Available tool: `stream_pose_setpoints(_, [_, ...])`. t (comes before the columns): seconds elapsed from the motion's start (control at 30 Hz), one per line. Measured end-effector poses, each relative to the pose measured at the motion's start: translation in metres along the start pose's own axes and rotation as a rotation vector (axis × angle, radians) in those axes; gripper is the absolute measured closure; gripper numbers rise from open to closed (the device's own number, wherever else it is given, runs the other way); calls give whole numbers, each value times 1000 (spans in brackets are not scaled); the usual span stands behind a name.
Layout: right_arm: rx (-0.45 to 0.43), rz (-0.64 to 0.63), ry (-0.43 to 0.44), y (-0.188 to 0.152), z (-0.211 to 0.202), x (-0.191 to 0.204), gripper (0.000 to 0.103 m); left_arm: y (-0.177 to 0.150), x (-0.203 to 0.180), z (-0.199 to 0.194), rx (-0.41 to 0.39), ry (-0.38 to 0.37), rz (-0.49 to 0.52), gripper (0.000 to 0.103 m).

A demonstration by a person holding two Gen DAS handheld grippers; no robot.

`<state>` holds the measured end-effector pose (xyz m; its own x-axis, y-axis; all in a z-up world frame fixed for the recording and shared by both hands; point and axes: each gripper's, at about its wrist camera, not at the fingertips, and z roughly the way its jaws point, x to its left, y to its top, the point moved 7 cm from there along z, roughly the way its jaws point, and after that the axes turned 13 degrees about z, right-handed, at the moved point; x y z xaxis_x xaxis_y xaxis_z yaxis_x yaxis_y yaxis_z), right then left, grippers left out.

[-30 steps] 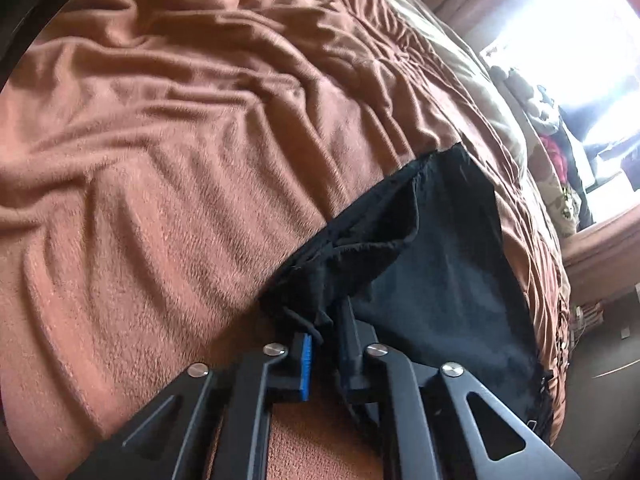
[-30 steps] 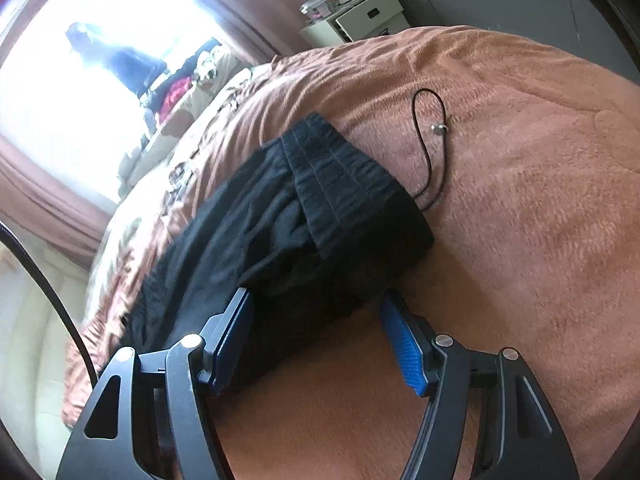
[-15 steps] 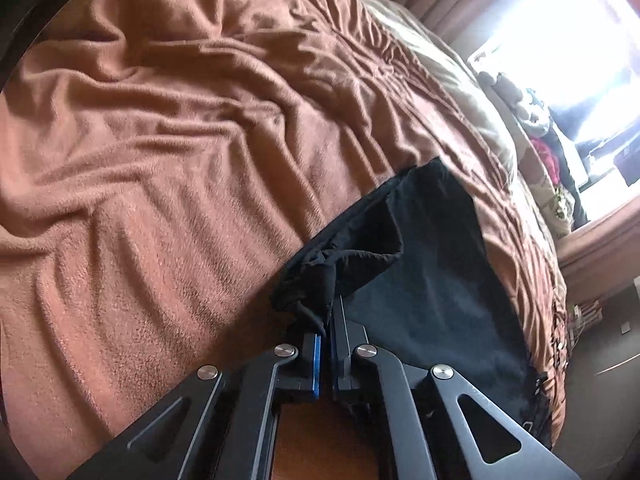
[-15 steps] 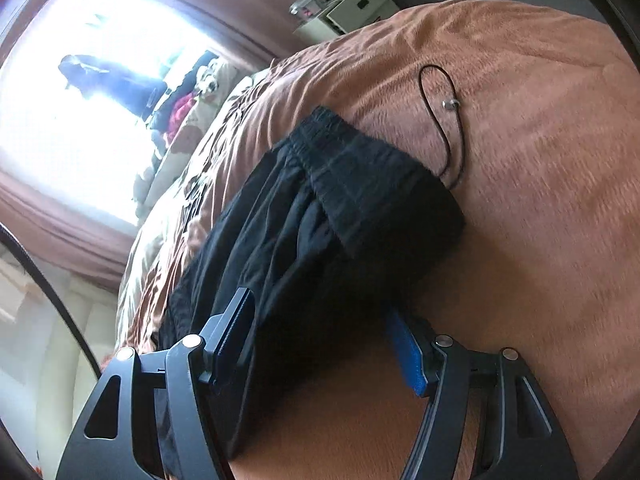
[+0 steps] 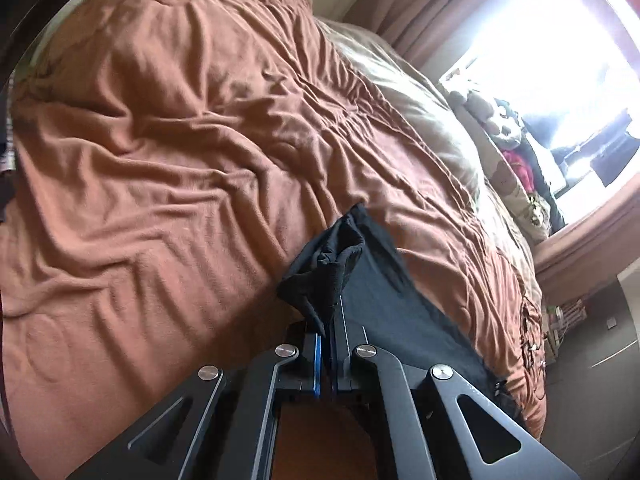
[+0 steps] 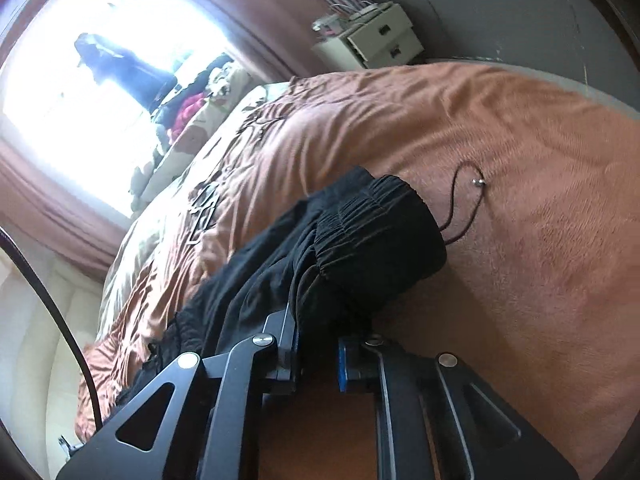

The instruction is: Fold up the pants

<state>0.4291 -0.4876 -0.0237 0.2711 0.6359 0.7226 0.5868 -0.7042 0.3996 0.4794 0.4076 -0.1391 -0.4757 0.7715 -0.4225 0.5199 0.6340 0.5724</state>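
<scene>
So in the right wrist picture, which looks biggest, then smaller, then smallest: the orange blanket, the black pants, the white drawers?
1. Orange blanket
2. Black pants
3. White drawers, though they sit far from the camera, so they may only look small.

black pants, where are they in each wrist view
Left wrist: black pants sit lower centre-right, a bunched end pinched in the left gripper.
Right wrist: pants fill the centre, waistband end in the right gripper, whose jaws have just been closing.
Shared landmark: the bright window.
</scene>
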Motion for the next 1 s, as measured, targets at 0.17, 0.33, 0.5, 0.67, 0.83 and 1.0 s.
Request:
stream_pose_setpoints(0.17, [37, -33, 3, 0, -11, -3, 93, -10, 21, -33, 2, 0, -33, 100])
stream_pose_setpoints(0.33, [88, -62, -9, -5, -31, -6, 93, -33, 51, -68, 20, 9, -59, 100])
stream_pose_setpoints(0.5, [123, -81, -11, -12, -49, -4, 93, -61, 81, -104, 17, 17, -75, 100])
stream_pose_setpoints(0.67, [137, -112, -15, -23, -70, -4, 93, -89, 106, -134, 27, 8, -112, 100])
stream_pose_setpoints(0.83, [154, -143, -19, -33, -91, -6, 93, -113, 129, -160, 23, 1, -143, 100])
stream_pose_setpoints(1.0, [169, -153, -29, -38, -106, -10, 93, -136, 146, -178, 30, -3, -162, 100])
